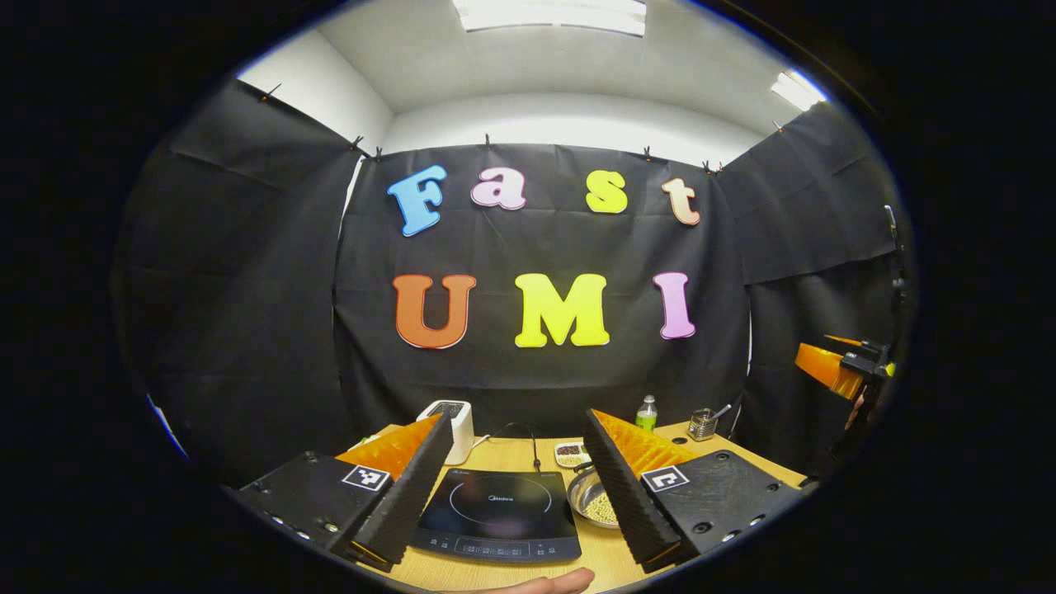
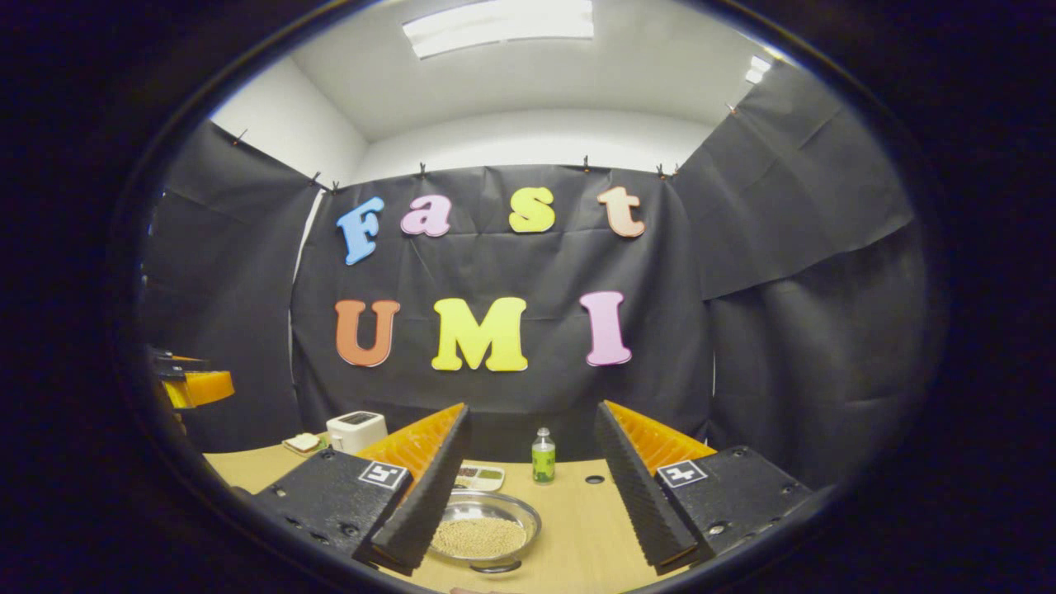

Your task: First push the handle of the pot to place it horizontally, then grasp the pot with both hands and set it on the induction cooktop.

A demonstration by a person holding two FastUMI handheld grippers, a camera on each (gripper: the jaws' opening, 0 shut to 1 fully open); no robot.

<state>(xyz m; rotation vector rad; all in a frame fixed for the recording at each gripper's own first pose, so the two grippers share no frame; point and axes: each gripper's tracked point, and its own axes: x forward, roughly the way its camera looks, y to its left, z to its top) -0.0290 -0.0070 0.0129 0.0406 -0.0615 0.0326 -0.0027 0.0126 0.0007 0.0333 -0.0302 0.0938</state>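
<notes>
Right, both grippers are released and holding nothing: the left gripper (image 1: 518,429) and right gripper (image 2: 532,412) have their fingers spread wide, above the table.

The pot (image 2: 483,532) is a shallow metal pan with grain in it, sitting just right of the induction cooktop (image 1: 495,511) on the table (image 2: 577,528); I can't tell whether they touch.

In the right gripper view it lies low, ahead of the right gripper and toward its left finger. A dark stub at the pot's near rim may be the handle, apparently pointing back at the camera; too small to confirm.

Judgement: the right gripper is nearer, so it takes the handle push, sideways. The cooktop is centred between the left fingers.
</notes>
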